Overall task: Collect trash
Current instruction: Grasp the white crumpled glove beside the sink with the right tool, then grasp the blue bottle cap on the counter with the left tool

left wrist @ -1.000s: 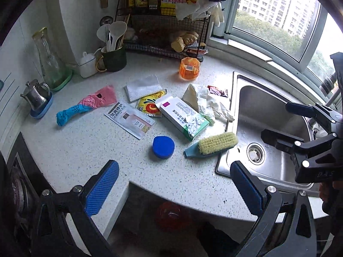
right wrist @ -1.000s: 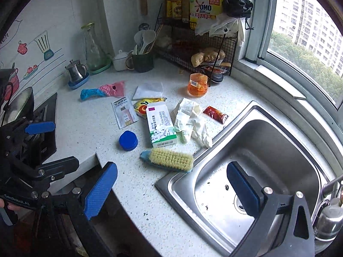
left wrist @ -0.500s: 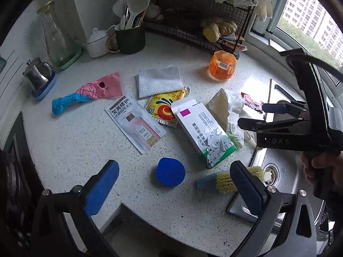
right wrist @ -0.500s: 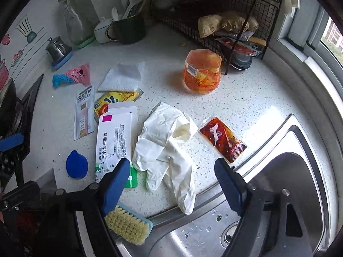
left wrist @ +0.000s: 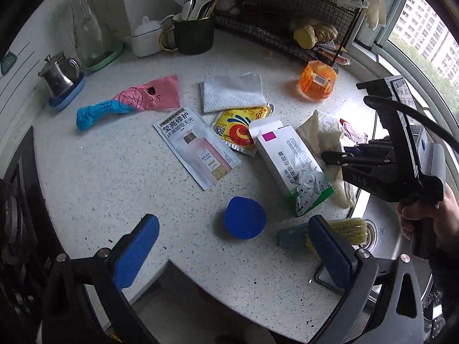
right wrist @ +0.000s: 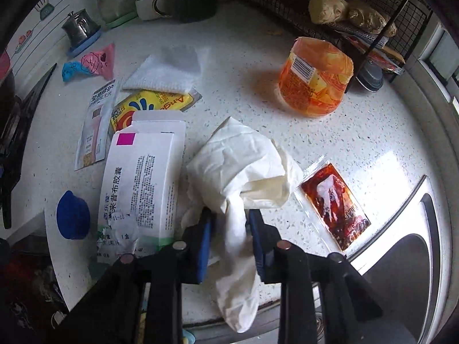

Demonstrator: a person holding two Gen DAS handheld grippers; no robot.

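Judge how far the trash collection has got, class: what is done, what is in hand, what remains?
Done: nothing visibly collected yet. In hand: the right hand-held gripper has closed on the white glove, which still lies on the counter. The left hand-held gripper hovers open. Left: the box, sauce packet, yellow sachet, pink wrapper and grey sachet.

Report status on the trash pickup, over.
Right gripper shut on white glove. Left gripper open, hovering. Medicine box alongside glove.
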